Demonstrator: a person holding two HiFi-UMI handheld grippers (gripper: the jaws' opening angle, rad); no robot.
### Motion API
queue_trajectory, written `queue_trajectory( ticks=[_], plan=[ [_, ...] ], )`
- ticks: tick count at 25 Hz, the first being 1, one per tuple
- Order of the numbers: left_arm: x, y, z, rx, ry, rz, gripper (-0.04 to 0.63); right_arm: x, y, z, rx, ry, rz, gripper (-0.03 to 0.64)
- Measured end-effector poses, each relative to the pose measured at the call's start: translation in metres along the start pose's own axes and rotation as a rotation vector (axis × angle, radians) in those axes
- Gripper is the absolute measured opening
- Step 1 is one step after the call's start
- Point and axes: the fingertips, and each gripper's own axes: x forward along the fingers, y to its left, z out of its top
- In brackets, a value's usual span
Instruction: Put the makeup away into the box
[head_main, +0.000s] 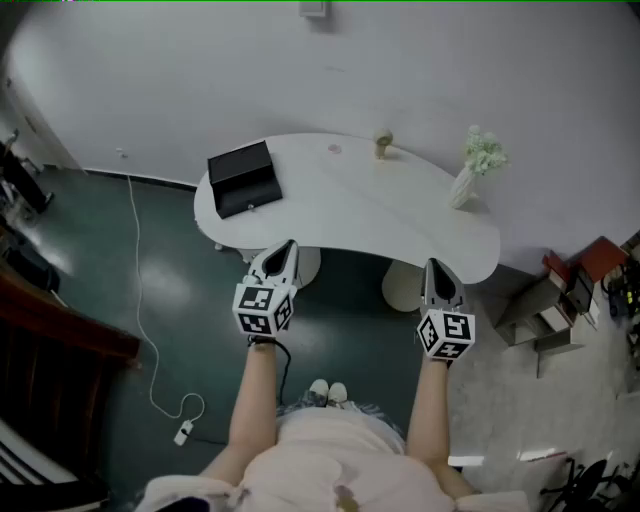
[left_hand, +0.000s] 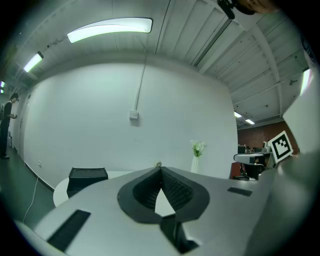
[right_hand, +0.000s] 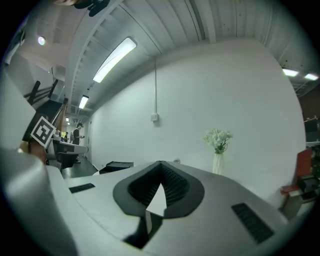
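Observation:
A black open box (head_main: 244, 178) stands on the left end of the white curved table (head_main: 400, 225). A small gold-toned makeup item (head_main: 383, 144) stands near the table's far edge. Both grippers hover level before the table's near edge, short of everything on it. My left gripper (head_main: 287, 247) is shut and empty, its jaws meeting at the tip (left_hand: 160, 169); beyond it I see the box (left_hand: 87, 178) and the makeup item (left_hand: 158, 164). My right gripper (head_main: 433, 266) is likewise shut with nothing held (right_hand: 160, 164); the box (right_hand: 116, 165) and the makeup item (right_hand: 176, 161) lie ahead.
A white vase with pale flowers (head_main: 472, 168) stands on the table's right end. A white cable with a plug (head_main: 183, 430) trails over the dark green floor at left. Brown furniture (head_main: 60, 330) is at far left, and boxes and clutter (head_main: 565, 295) at right.

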Motion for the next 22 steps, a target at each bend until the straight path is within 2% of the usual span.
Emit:
queue_trajectory(
  ticks=[22],
  plan=[
    [-0.007, 0.005, -0.009, -0.022, 0.017, -0.001, 0.026, -0.001, 0.021, -0.006, -0.009, 0.018, 0.037, 0.015]
  ],
)
